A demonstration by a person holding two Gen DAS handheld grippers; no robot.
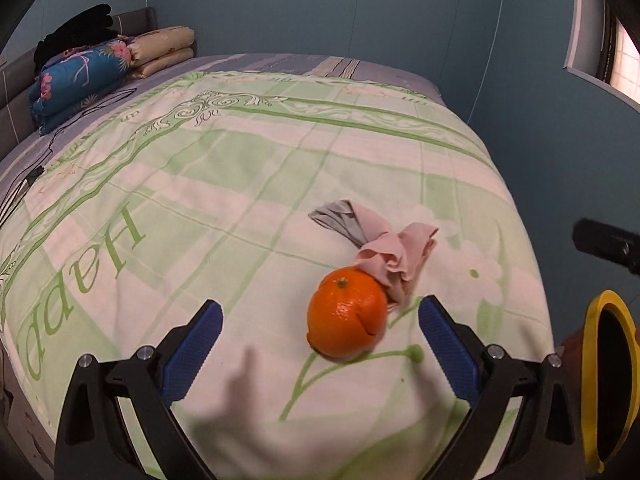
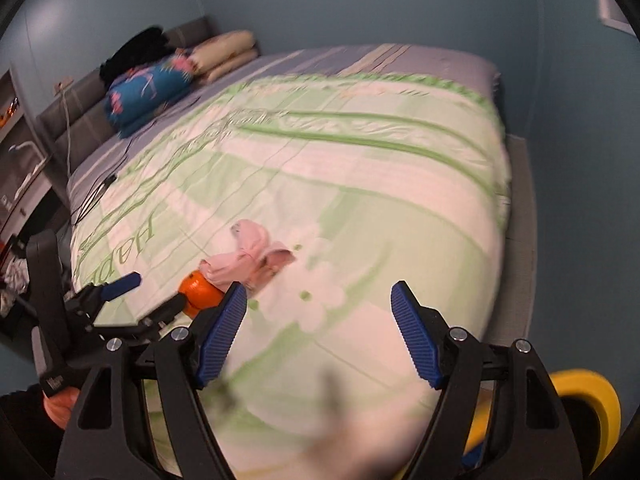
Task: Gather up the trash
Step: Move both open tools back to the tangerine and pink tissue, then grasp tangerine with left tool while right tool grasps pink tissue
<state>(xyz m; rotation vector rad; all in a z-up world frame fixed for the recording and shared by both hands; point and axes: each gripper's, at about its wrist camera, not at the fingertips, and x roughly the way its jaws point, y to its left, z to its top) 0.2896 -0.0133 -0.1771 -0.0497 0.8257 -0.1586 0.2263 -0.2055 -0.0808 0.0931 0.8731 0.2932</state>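
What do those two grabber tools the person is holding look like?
Both match: the left gripper and right gripper have black plastic forked frames with silver bolts, and each finger ends in a blue ribbed pad. A black handle bearing small white lettering carries the left one.

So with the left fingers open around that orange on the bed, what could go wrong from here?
1. The orange is round and sits on soft bedding, so it may roll away as the left gripper closes.
2. The pink cloth touches the orange and could get pinched along with it.
3. The yellow-rimmed bin sits off the bed's edge; a loose grip could drop the fruit beside it.
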